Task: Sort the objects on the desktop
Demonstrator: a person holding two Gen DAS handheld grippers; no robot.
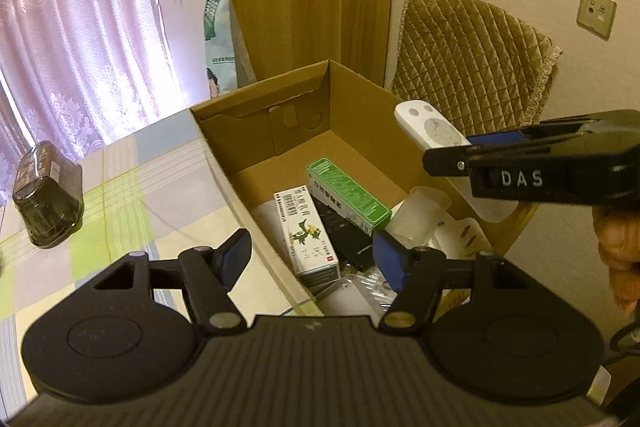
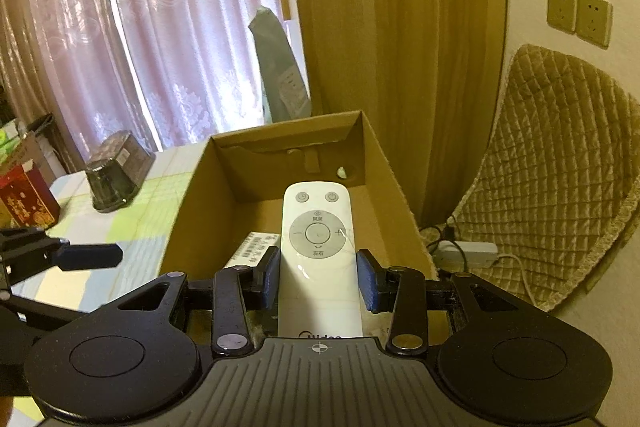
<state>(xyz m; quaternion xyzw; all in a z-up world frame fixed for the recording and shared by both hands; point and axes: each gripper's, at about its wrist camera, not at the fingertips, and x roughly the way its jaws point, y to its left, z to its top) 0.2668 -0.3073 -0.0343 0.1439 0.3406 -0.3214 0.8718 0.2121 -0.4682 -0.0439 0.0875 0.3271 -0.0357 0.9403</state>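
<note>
My right gripper (image 2: 318, 279) pinches the white remote (image 2: 318, 239) across its waist, held above the cardboard box (image 2: 384, 163). To drop it well, I should lower toward twelve o'clock onto bare cardboard, past the medicine boxes (image 1: 310, 231) at six, before letting go. My left gripper (image 1: 310, 263) hangs spread and empty. The right pad may be barely touching.

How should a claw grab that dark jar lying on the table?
Grip the dark jar across its flat sides, around the middle, coming down from above. It lies on its side on the checked tablecloth, apart from the cardboard box, so nothing crowds it.
</note>
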